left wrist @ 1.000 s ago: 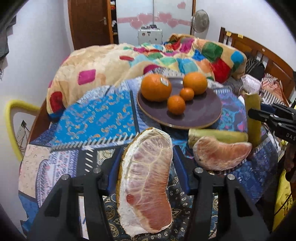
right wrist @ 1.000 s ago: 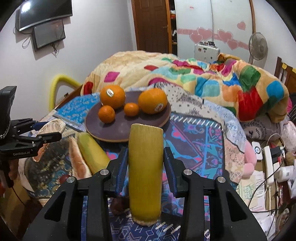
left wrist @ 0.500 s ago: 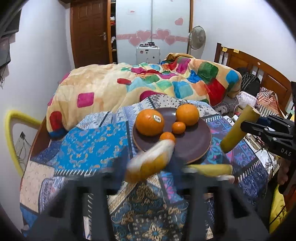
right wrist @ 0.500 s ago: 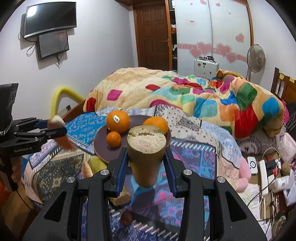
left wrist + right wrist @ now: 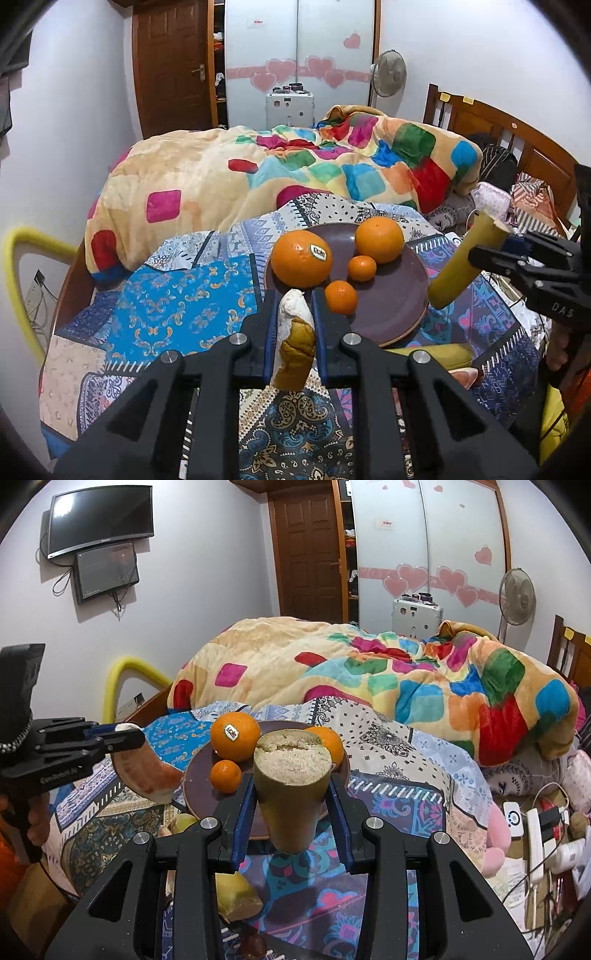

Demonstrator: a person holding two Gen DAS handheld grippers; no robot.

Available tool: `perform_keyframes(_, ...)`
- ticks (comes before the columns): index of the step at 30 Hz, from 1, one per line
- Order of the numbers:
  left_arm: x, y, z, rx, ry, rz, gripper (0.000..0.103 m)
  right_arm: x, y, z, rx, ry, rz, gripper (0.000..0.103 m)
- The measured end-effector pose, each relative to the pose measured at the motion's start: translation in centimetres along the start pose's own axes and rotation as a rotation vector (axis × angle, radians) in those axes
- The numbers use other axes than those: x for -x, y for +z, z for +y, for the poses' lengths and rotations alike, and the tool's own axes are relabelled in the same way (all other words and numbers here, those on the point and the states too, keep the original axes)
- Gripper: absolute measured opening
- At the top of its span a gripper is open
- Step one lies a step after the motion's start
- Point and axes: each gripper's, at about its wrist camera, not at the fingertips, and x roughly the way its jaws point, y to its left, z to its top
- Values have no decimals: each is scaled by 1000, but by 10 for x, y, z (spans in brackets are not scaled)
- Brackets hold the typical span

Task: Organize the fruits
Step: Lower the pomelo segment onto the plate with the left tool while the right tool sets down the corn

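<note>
The left gripper (image 5: 294,325) is clamped on a pomelo wedge (image 5: 293,343), whose thick white pith and dull yellow rind show edge-on between the blue pads in the left view; the right view shows the same wedge (image 5: 147,771) from the side, a curved crescent with pinkish, fibrous flesh hanging below the black fingers, clear of the cloth. The right gripper (image 5: 291,786) is closed on a stalk piece (image 5: 290,794), a smooth yellow-green cylinder with a rough, crumbly pale cut end facing the camera; in the left view it juts up at a slant from the black jaws at the right edge (image 5: 461,262). Both pieces are held in the air in front of the plate (image 5: 391,295), a round, matte brown-purple dish lying on a patterned blue cloth (image 5: 177,306). On the plate sit four glossy, dimpled oranges: a big one with a sticker (image 5: 301,258), a second big one (image 5: 379,239) and two small ones (image 5: 362,268) (image 5: 341,296). Only the left view shows all four; in the right view the stalk hides part of them. Another yellow piece (image 5: 236,897) lies on the cloth below the right gripper. A soft blanket (image 5: 295,166) with coloured squares is heaped behind the plate.
</note>
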Motion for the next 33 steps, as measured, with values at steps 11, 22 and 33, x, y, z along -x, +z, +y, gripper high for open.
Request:
perform_keyframes(11,-9,31,-2,-9,-10,-10,17,-15,11,6,29,0,4,35)
perform_keyframes(22,-44,51,-23,-45,-8,-6,17,-39,18,6,47,4,1,35)
perform_keyframes(33,-71,61,-36,-56,-64,26,18,-60,17,2,39,18,33,35)
